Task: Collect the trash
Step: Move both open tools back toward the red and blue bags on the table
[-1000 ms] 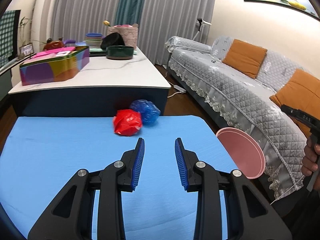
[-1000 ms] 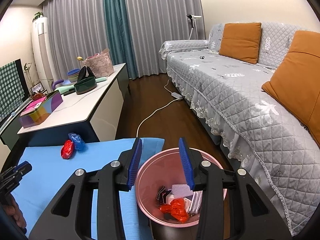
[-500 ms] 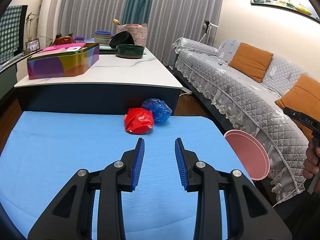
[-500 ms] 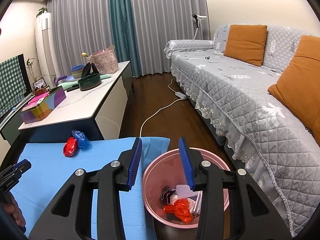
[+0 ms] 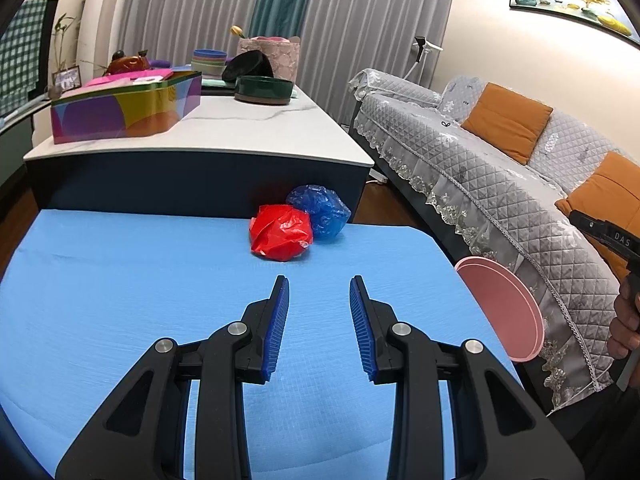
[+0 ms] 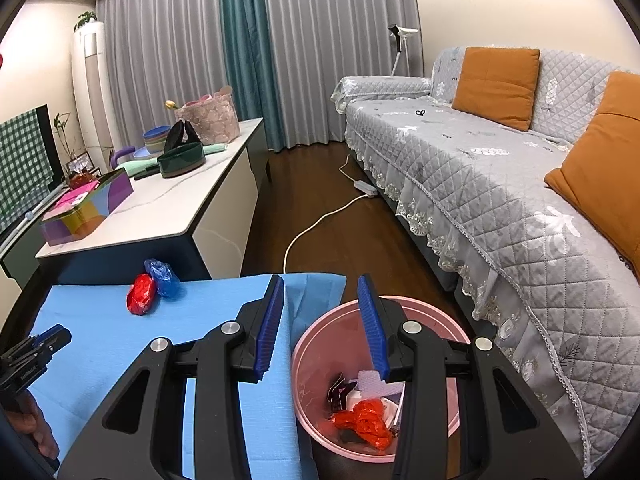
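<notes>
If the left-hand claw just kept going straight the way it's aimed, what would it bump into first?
Probably the red crumpled bag lying on the blue mat. The left gripper is open and empty, angled down toward the mat; depth is unclear, so it might touch the mat just short of the bag.

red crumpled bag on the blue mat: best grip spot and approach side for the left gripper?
Probably pinch the red bag across its bulging middle, coming from the near side where the open left gripper already faces it. It is a soft crumpled ball with no handle, and the blue bag touches its far right, so keep the fingers clear of that side.
</notes>
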`<state>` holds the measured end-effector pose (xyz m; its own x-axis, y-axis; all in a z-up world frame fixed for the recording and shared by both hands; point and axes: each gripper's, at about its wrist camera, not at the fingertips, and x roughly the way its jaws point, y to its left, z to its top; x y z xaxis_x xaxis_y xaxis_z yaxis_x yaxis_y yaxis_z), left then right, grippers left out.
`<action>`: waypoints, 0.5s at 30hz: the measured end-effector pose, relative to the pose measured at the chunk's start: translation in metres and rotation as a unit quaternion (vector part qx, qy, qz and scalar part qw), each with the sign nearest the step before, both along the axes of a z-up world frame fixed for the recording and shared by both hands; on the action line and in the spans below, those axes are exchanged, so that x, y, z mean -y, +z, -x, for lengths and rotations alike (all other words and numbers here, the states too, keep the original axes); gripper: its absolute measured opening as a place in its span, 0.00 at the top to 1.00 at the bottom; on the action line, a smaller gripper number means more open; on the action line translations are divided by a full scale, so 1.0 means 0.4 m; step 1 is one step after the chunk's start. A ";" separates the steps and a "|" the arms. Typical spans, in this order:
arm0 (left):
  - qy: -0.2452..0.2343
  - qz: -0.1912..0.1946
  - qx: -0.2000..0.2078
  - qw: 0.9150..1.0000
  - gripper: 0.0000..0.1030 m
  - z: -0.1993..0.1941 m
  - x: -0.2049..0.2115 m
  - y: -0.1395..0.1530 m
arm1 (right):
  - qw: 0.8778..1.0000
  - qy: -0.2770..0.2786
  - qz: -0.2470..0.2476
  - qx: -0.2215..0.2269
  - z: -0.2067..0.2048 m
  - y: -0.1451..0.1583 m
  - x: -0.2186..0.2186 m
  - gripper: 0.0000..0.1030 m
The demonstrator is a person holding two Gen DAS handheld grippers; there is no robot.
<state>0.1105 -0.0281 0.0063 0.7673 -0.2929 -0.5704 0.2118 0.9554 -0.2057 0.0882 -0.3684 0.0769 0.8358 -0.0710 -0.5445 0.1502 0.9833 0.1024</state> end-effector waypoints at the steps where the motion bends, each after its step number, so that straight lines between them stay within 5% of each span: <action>1: 0.000 0.000 -0.002 1.000 0.69 -0.004 -0.001 -0.004 | 1.000 0.001 -0.002 -0.002 -0.006 -0.004 -0.001 0.62; 15: 0.015 0.010 -0.021 1.000 0.69 -0.064 -0.011 -0.058 | 1.000 0.009 0.001 -0.012 -0.068 -0.029 -0.026 0.62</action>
<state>0.1359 -0.0238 -0.0170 0.7511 -0.2815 -0.5972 0.1731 0.9569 -0.2334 0.1152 -0.3578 0.0655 0.8232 -0.0571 -0.5648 0.1352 0.9860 0.0974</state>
